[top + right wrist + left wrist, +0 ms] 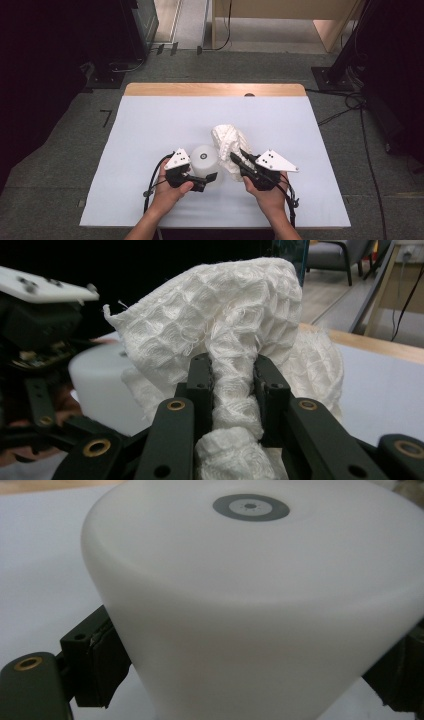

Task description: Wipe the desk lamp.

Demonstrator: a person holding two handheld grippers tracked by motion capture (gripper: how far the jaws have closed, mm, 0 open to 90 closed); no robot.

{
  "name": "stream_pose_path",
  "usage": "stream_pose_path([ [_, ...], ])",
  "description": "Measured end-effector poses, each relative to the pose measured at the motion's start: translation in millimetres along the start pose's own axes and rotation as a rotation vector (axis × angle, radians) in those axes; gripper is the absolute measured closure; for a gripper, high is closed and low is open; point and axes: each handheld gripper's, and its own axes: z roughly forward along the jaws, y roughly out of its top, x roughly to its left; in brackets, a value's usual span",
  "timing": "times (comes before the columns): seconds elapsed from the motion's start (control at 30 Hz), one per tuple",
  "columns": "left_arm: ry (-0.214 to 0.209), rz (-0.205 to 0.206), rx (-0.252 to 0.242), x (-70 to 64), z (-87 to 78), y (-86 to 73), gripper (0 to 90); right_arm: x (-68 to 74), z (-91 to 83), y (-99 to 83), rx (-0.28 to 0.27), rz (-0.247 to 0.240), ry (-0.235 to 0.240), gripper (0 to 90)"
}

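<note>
- A white tub (205, 159), upturned near the table (150, 125)'s front edge, sits clamped between the left gripper (202, 181)'s jaws, which press its flanks.
- Just right of the tub, touching it, the right gripper (239, 158) pinches a bunched waffle-weave cloth (227, 141), jaws nearly closed on the fabric.
- Likely step: wiping the tub. Best keep it pinned and sweep the cloth's loose fold across its top.

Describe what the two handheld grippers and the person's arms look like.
Both the left gripper and the right gripper are black, with two flat jaws on linked bars with brass-coloured rivets. Each carries a pale three-cornered plate with small dark dots on top, and a black cable trails back from each. The person's forearms are bare, no sleeves in sight.
</note>
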Motion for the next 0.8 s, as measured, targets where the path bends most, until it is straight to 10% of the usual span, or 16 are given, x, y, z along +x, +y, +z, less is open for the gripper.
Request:
stream_pose_path([
  [0.8,0.015,-0.099,-0.148,21.6,-30.3,10.6,8.1,9.8,35.8,-36.6,0.2,-0.015,0.074,73.7],
])
